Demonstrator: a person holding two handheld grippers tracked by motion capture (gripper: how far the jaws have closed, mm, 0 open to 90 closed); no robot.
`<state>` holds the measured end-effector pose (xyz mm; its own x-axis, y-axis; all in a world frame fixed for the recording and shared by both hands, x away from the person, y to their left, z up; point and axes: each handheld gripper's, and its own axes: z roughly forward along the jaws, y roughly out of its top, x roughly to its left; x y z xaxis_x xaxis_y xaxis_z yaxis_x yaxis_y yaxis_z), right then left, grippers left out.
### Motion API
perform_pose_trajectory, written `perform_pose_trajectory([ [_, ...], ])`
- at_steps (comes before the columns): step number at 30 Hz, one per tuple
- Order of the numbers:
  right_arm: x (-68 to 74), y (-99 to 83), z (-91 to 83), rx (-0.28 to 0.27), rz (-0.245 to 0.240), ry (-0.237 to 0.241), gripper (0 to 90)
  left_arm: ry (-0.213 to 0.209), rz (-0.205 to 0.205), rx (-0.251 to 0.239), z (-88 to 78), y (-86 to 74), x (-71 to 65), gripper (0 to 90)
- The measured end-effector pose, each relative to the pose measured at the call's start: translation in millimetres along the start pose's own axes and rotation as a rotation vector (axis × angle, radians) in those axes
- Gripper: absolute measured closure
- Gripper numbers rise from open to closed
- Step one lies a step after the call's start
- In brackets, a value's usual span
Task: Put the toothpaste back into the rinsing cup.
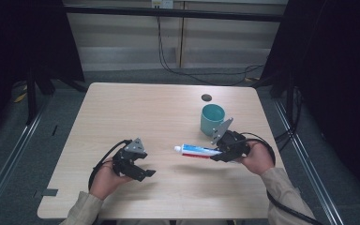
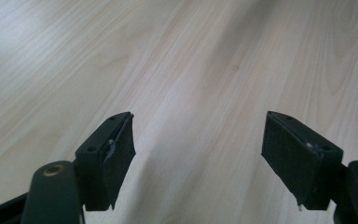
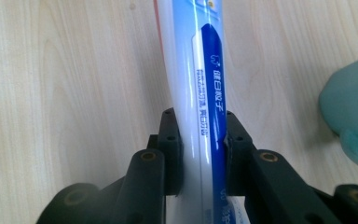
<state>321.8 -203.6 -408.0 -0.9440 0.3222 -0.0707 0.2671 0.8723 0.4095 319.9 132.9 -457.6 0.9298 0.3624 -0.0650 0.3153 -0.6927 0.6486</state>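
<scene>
1. Pale wooden table (image 1: 136, 112) carries the work, with grey floor around it.
2. Toothpaste tube (image 1: 198, 151) sits level above the tabletop, its tail clamped between the jaws of the right gripper (image 1: 222, 153), cap pointing left.
3. Teal cup (image 1: 212, 119) stands just behind that gripper.
4. Left gripper (image 1: 149, 174) holds its jaws apart over bare wood, well apart from the tube.

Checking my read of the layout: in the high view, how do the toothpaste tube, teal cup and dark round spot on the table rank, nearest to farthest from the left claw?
1. Toothpaste tube: to the right of the left claw, clamped in the right claw.
2. Teal cup: behind the tube.
3. Dark round spot: beyond the cup, near the far edge.
</scene>
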Motion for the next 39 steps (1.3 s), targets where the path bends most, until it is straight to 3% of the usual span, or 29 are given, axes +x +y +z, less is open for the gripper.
perform_pose_trajectory([
  [1,1.7,5.0,1.1,0.014,0.003,0.008,74.3,0.0,0.021,0.017,-1.8,10.7,-1.5,25.2],
  [2,1.7,5.0,1.1,0.014,0.003,0.008,74.3,0.0,0.021,0.017,-1.8,10.7,-1.5,25.5],
  [6,3.5,15.2,5.6,0.015,-0.014,0.017,74.4,-0.005,0.052,0.052,-3.3,37.6,-4.3,24.8],
  [14,8.6,32.5,12.5,0.026,-0.053,0.015,74.3,-0.008,0.114,0.102,5.6,67.9,-10.8,24.9],
  [18,10.2,37.6,14.5,0.032,-0.057,0.021,74.3,-0.011,0.132,0.113,9.9,73.4,-13.7,25.5],
  [19,11.2,40.6,16.5,0.037,-0.076,0.021,74.3,-0.007,0.152,0.129,11.6,76.5,-14.8,25.7],
  [24,14.1,44.7,18.4,0.046,-0.084,0.031,74.3,0.002,0.19,0.135,13.0,82.5,-18.9,27.9],
  [28,16.1,48.1,18.7,0.037,-0.095,0.039,74.2,0.025,0.266,0.151,19.9,87.0,-25.8,29.3],
  [31,17.1,49.6,19.1,0.039,-0.111,0.046,74.2,0.03,0.286,0.158,23.2,88.0,-28.5,32.4],
  [33,19.4,52.3,19.8,0.044,-0.124,0.056,74.1,0.019,0.327,0.175,28.9,89.1,-32.1,40.3],
  [35,20.5,54.5,19.7,0.041,-0.134,0.057,74.1,0.002,0.339,0.193,32.0,90.1,-32.9,51.2],
  [39,21.2,57.3,19.9,0.05,-0.157,0.054,73.3,-0.02,0.352,0.209,34.1,88.7,-33.3,58.0],
])
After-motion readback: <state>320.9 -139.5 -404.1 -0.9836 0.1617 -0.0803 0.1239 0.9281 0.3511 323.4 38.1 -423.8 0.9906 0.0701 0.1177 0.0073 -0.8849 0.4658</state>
